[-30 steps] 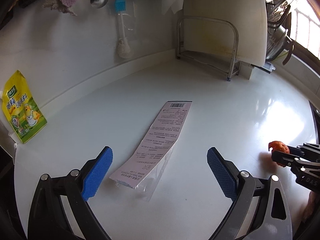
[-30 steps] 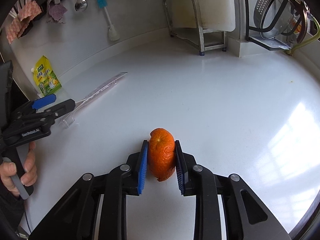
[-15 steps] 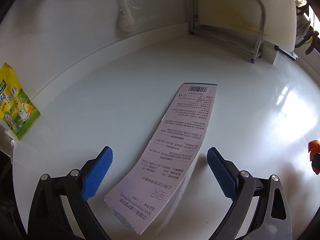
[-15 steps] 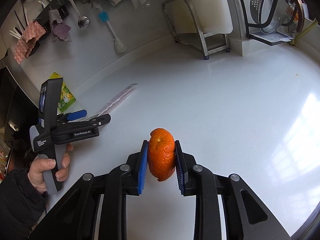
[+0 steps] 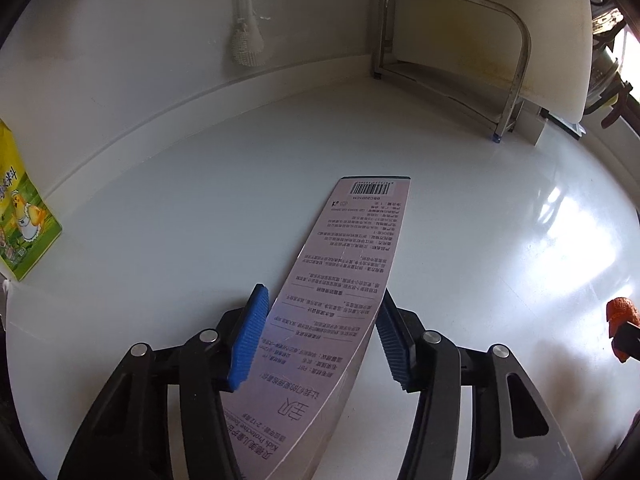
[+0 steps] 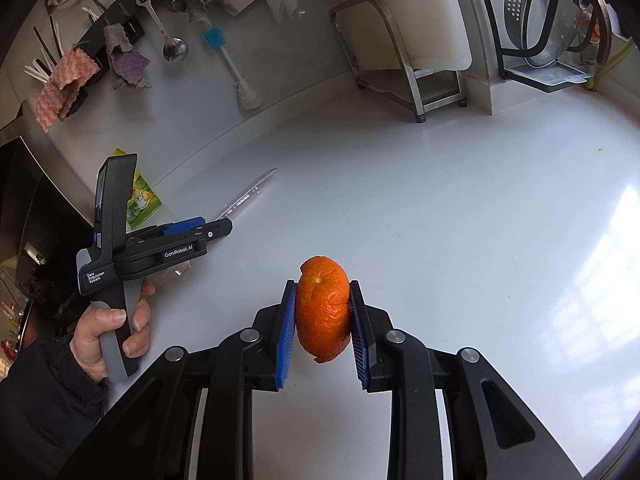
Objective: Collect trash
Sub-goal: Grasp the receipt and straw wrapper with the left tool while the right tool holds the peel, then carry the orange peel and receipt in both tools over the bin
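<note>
White glossy countertop with metal rack and yellow seasoning packet.
</note>
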### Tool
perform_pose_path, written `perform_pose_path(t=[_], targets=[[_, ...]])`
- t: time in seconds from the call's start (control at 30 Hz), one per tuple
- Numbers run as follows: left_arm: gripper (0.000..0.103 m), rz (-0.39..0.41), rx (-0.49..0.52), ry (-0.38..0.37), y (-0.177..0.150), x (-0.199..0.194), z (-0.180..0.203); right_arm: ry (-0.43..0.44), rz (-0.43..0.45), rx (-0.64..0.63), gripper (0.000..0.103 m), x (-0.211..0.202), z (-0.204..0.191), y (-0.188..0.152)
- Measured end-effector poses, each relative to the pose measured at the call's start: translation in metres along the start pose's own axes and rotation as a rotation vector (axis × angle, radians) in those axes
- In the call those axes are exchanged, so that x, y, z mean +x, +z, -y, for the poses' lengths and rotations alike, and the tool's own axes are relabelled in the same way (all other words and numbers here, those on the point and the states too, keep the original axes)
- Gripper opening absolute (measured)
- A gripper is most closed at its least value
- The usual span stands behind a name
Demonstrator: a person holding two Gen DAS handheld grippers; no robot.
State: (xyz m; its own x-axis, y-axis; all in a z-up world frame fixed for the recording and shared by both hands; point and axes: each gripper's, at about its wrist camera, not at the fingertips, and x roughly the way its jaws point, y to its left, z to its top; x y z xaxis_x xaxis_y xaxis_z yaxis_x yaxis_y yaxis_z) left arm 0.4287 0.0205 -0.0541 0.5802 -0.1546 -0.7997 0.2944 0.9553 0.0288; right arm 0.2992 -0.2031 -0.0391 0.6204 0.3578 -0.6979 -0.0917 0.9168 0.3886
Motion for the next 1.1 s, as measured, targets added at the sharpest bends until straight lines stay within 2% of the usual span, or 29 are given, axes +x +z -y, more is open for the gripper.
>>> perform_pose_path(t=[0.07,0.33,0.5,0.63,0.9,1.1], targets=[[0.047,0.002,0.001,0.002,-0.001,-0.002,-0.001,0.001,-0.002,0.000,0.025,0.000,0.000,0.000],[0.046,0.028,-0.021,-0.001,-0.004,-0.016,-0.008,0.006,-0.001,-0.006,0.025,0.000,0.000,0.000],[0.046,0.057,-0.011,0.039,-0.012,-0.034,0.000,0.001,0.005,-0.017,0.025,-0.001,-0.002,-0.001],[0.046,0.096,0.024,0.084,-0.025,-0.057,0.009,-0.003,0.002,-0.033,0.025,0.000,-0.007,-0.002],[0.046,0.187,-0.016,0.104,-0.052,-0.115,0.015,-0.029,0.019,-0.092,0.025,-0.017,-0.025,-0.022],[0.046,0.238,-0.036,0.054,-0.078,-0.157,0.029,-0.054,0.053,-0.104,0.025,-0.057,-0.039,-0.049]])
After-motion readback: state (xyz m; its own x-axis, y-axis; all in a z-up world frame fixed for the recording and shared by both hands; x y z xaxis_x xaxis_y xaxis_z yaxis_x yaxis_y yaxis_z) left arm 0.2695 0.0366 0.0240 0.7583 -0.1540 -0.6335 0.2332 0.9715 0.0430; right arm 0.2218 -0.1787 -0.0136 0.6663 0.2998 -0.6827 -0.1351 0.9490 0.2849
